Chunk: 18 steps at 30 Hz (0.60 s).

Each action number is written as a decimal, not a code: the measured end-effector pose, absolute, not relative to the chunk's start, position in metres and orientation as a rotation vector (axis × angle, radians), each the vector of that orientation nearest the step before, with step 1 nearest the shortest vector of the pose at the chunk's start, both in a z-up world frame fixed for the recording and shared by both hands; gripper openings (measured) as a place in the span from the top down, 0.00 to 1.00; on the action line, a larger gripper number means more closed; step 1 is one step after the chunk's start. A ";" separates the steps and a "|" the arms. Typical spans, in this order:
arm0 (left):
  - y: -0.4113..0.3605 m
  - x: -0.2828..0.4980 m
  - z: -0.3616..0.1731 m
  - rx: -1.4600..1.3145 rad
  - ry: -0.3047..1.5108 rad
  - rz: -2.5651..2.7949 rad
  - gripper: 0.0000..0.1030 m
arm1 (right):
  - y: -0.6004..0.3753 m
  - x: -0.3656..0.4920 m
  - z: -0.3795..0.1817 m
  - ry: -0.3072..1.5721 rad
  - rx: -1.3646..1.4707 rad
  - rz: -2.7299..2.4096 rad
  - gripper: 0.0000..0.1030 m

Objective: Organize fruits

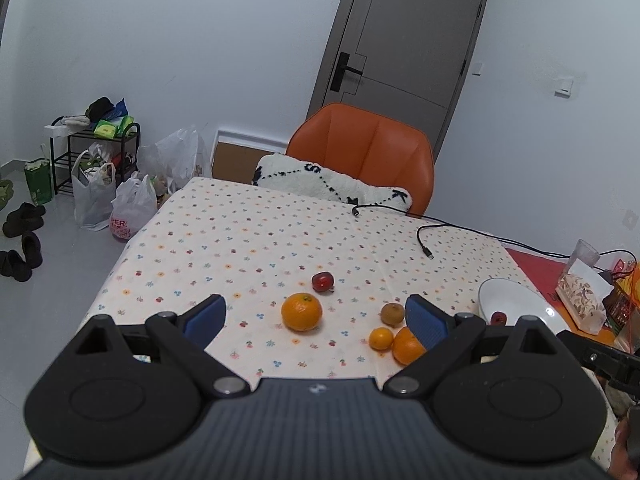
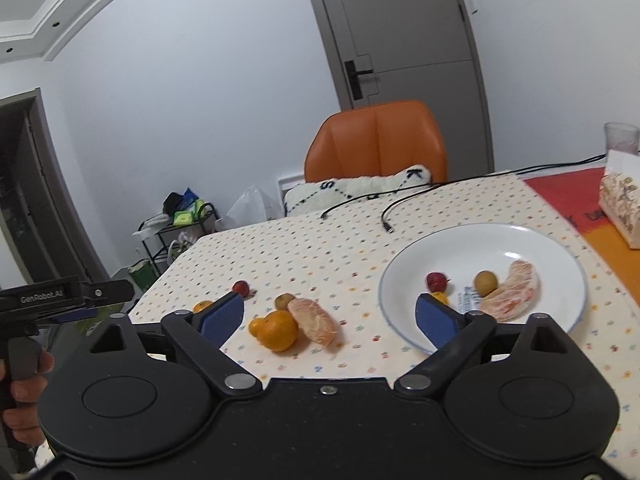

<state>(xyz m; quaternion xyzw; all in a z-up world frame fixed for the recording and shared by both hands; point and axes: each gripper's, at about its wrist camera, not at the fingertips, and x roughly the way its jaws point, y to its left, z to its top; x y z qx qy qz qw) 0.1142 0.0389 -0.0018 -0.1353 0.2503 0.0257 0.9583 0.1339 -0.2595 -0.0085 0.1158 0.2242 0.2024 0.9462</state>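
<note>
On the flowered tablecloth, a big orange (image 1: pixel 301 312) lies just ahead of my open left gripper (image 1: pixel 316 318), between its blue pads. Beyond it sits a small red fruit (image 1: pixel 322 281). By the right pad are a brown fruit (image 1: pixel 393 314), a small orange (image 1: pixel 381 338) and a larger orange (image 1: pixel 407 346). My right gripper (image 2: pixel 328 322) is open and empty above two touching oranges (image 2: pixel 276 330) and a peeled pomelo segment (image 2: pixel 316 326). The white plate (image 2: pixel 520 240) holds a red fruit (image 2: pixel 437 280), a brown fruit (image 2: pixel 485 283) and another pomelo segment (image 2: pixel 512 292).
An orange chair (image 1: pixel 362 148) with a white pillow (image 1: pixel 332 184) stands at the far table edge. Black cables (image 1: pixel 424 236) trail across the cloth. A tissue box (image 2: pixel 622 208) and a glass (image 2: pixel 621 138) stand at the right. Bags (image 1: pixel 132 204) and a rack (image 1: pixel 72 156) are on the floor at the left.
</note>
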 end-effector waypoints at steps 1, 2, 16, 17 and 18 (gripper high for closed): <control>0.040 0.115 -0.003 -0.275 0.510 0.051 0.08 | -0.258 0.136 -0.010 0.465 0.247 0.427 0.13; 0.041 0.116 -0.005 -0.276 0.511 0.050 0.08 | -0.255 0.137 -0.010 0.472 0.255 0.440 0.14; 0.046 0.144 -0.031 -0.286 0.561 0.052 0.10 | -0.230 0.166 -0.034 0.547 0.217 0.464 0.29; 0.047 0.147 -0.033 -0.289 0.564 0.053 0.10 | -0.229 0.168 -0.035 0.552 0.216 0.463 0.29; 0.047 0.149 -0.034 -0.290 0.566 0.053 0.10 | -0.229 0.170 -0.037 0.555 0.214 0.463 0.30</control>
